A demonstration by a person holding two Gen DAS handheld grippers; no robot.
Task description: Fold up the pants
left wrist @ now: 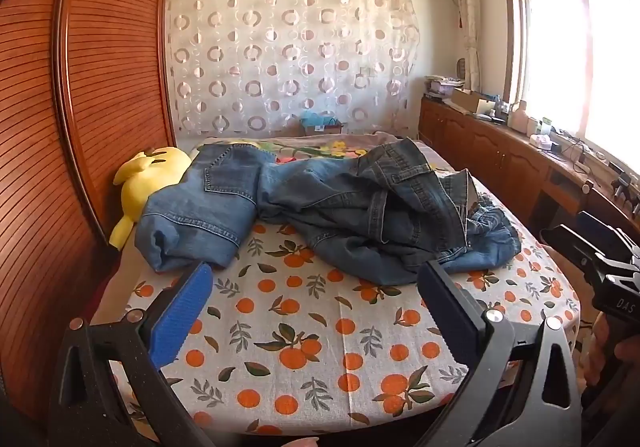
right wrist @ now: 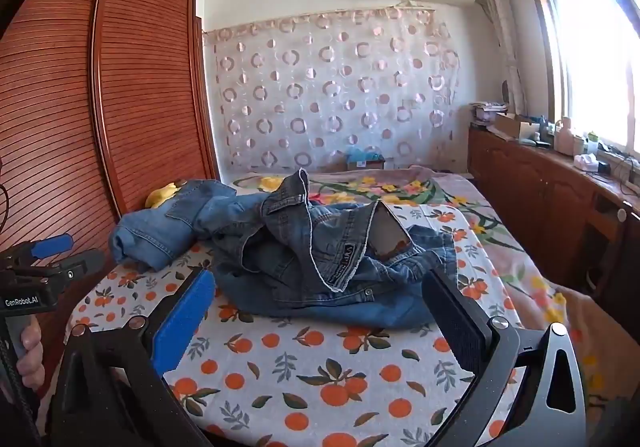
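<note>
Left wrist view. The left gripper (left wrist: 316, 279), black-framed with a blue ribbed pad on one finger and a dark pad on the other, hangs over the white bedsheet printed with oranges and leaves (left wrist: 320, 347); its jaws are spread wide with nothing between them. The crumpled blue denim pants (left wrist: 340, 207) lie in a heap across the sheet at 12 o'clock from the fingertips, near but apart. One lighter leg, with a stitched pocket, runs toward 10 o'clock and ends beside a yellow plush toy (left wrist: 140, 183) at the slatted wooden wardrobe (left wrist: 80, 87). The darker waistband bunches toward 1 o'clock. The right gripper (left wrist: 592, 247) shows at 3 o'clock, clear of the cloth.

Right wrist view. The right gripper (right wrist: 320, 291) of the same build hovers just short of the denim's near edge, jaws likewise spread and empty. The pants (right wrist: 320, 255) fill the 12 o'clock field, waistband turned up and inside out. The left gripper (right wrist: 48, 255) sits at 9 o'clock, held in a hand (right wrist: 28, 351).

Progress. No fold appears made: the garment is neither flattened nor aligned. Spreading, straightening the legs and folding all seem to remain.
</note>
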